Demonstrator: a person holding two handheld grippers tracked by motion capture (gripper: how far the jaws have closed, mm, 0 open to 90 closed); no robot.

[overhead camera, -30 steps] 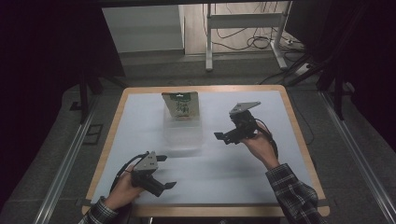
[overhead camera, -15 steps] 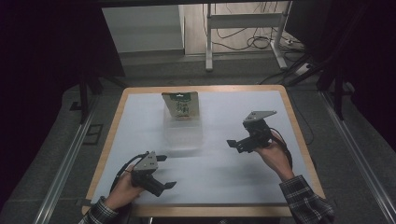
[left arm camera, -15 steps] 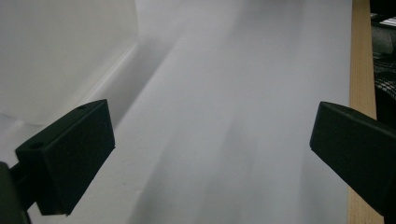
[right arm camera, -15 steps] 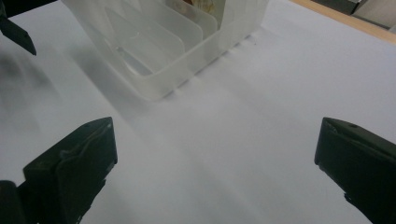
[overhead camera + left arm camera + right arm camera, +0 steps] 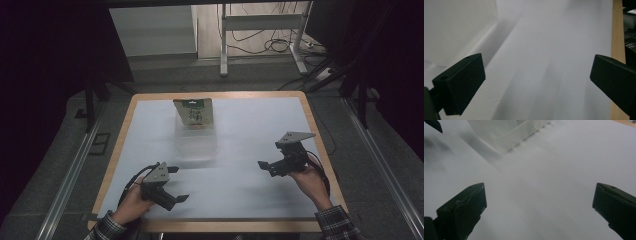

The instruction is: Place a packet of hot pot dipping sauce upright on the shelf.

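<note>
Clear plastic box [image 5: 196, 141] lies in the middle of the white table [image 5: 240, 195], its long axis running away from the person, and a green packet [image 5: 193, 112] stands at its far end. At the near left edge the left gripper [image 5: 176, 184] rests low, jaws spread wide and empty; the box is ahead of it and a little to the right. The right gripper [image 5: 266, 167], also spread and empty, points left toward the box. Both are apart from the box; I judge the left one slightly nearer.
</note>
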